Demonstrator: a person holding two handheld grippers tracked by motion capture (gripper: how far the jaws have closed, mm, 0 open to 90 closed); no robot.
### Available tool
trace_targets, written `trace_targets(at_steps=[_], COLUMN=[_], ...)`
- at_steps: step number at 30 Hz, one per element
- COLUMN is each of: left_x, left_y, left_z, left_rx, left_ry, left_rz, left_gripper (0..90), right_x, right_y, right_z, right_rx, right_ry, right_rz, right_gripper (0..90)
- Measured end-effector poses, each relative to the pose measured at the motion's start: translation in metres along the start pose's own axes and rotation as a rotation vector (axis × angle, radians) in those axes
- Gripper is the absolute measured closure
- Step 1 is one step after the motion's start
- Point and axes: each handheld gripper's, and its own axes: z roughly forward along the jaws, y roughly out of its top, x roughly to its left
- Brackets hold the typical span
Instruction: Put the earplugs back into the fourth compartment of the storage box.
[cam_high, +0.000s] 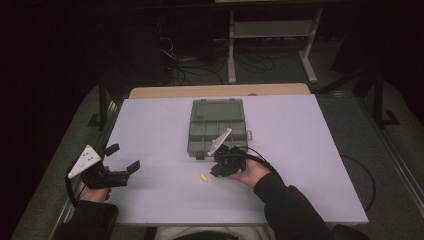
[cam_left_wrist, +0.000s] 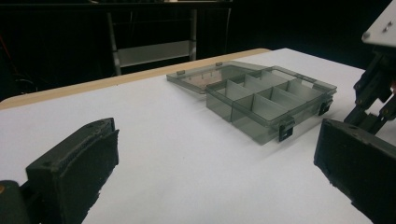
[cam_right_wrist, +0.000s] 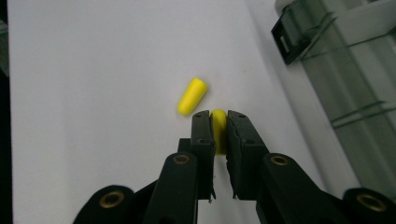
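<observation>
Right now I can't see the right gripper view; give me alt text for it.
The right gripper is shut on a yellow earplug above the white table. A second yellow earplug lies just beyond, and the grey compartment box sits at right.

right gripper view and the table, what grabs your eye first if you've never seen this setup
The bright yellow earplugs stand out: one pinched in the right tongs, a second yellow earplug lying loose on the white table just beyond them. Next comes the grey divided box at the table's middle, its lid open flat. The left tongs hang open near the table's left edge.
</observation>
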Motion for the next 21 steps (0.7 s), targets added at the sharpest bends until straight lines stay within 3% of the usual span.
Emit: trace_targets(at_steps=[9, 21], left_x=[0.0, 0.0], left_y=[0.0, 0.0], left_z=[0.0, 0.0], left_rx=[0.004, 0.006], left_ry=[0.001, 0.0], left_rz=[0.003, 0.001], left_gripper=[0.0, 0.0], right_x=[-0.008, -0.026], right_y=[0.0, 0.007], right_z=[-0.021, -0.056], right_rx=[-0.043, -0.08], right_ry=[-0.005, -0.052], right_rz=[0.017, 0.028], right_gripper=[80.7, 80.8])
